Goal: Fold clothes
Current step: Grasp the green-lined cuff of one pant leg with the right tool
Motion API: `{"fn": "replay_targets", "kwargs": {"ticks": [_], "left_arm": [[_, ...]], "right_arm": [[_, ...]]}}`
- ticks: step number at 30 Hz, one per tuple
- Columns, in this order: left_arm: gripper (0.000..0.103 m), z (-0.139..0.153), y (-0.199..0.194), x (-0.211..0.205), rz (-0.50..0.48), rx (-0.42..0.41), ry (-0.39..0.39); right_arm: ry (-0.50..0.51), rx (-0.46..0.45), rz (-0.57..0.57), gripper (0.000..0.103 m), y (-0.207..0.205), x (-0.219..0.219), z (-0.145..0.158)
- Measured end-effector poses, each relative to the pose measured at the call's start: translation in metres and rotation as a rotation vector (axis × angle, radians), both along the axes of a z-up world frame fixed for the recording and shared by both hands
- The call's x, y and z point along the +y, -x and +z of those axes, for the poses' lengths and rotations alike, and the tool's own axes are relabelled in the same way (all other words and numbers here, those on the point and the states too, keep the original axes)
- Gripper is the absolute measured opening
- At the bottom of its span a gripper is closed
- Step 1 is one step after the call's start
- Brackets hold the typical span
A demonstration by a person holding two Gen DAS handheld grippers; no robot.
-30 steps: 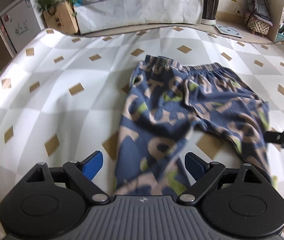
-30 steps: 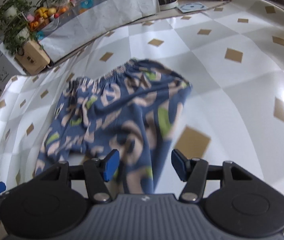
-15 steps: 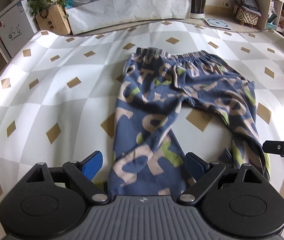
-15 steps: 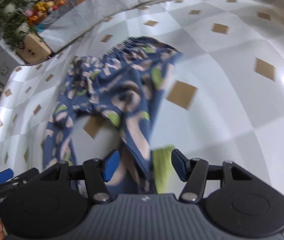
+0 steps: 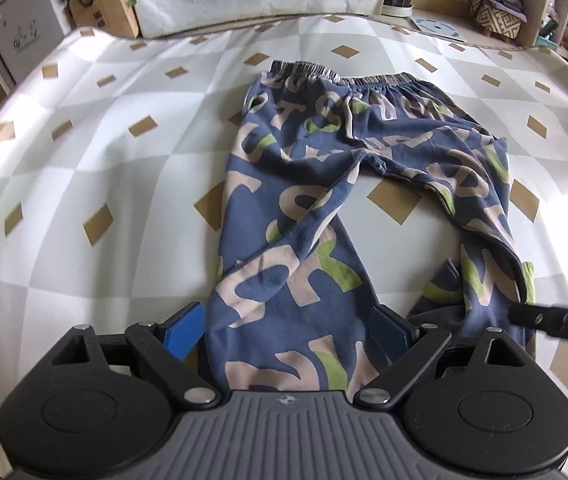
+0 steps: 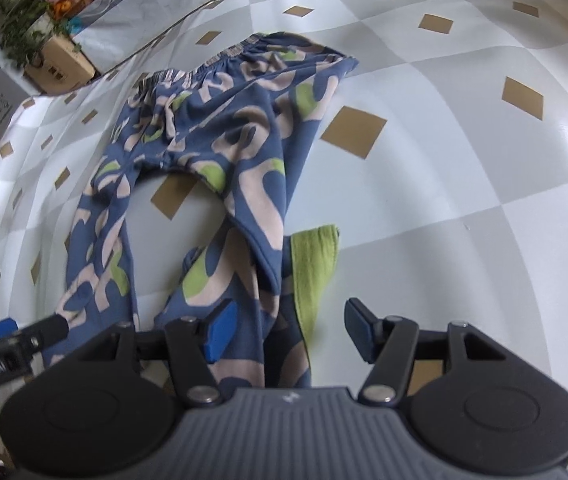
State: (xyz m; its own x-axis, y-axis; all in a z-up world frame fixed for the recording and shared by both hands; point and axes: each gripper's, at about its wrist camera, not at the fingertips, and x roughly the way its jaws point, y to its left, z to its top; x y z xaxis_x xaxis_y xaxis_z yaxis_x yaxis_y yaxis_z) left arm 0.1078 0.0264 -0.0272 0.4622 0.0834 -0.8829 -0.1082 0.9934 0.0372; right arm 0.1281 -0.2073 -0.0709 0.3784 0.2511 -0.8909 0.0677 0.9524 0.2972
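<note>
- Tablecloth (image 5: 124, 184): diamond-patterned, spread beneath everything.
- Trousers (image 5: 292, 216): laid flat, waistband at 12 o'clock, legs toward 6.
- Left gripper (image 5: 287, 330): jaws held wide, one leg lying between, ungripped.
- Right gripper (image 6: 291, 330): likewise wide, the other leg's cuff between.

The trousers (image 5: 348, 184) are lying spread on the worktop (image 5: 96, 152), waistband at the far end, ahead of both pairs of fingers. One leg is running back between the left gripper's (image 5: 286, 328) fingers; the other leg is bending back between the right gripper's (image 6: 284, 330) fingers, its cuff (image 6: 314, 268) lying just ahead of them. A bare patch of worktop is showing between the legs. A cardboard box (image 5: 102, 10) is standing beyond the worktop's far left edge.
</note>
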Motion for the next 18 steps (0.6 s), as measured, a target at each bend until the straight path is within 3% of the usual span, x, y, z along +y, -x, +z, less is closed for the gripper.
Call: {"fn": "replay_targets", "kwargs": {"ticks": [12, 18], "left_arm": [[0.090, -0.015, -0.008, -0.008, -0.010, 0.024, -0.044], [0.090, -0.022, -0.017, -0.008, 0.007, 0.033, -0.095]], "right_arm": [[-0.004, 0.018, 0.093, 0.066, 0.010, 0.017, -0.007], [0.091, -0.027, 0.171, 0.071, 0.019, 0.035, -0.007]]}}
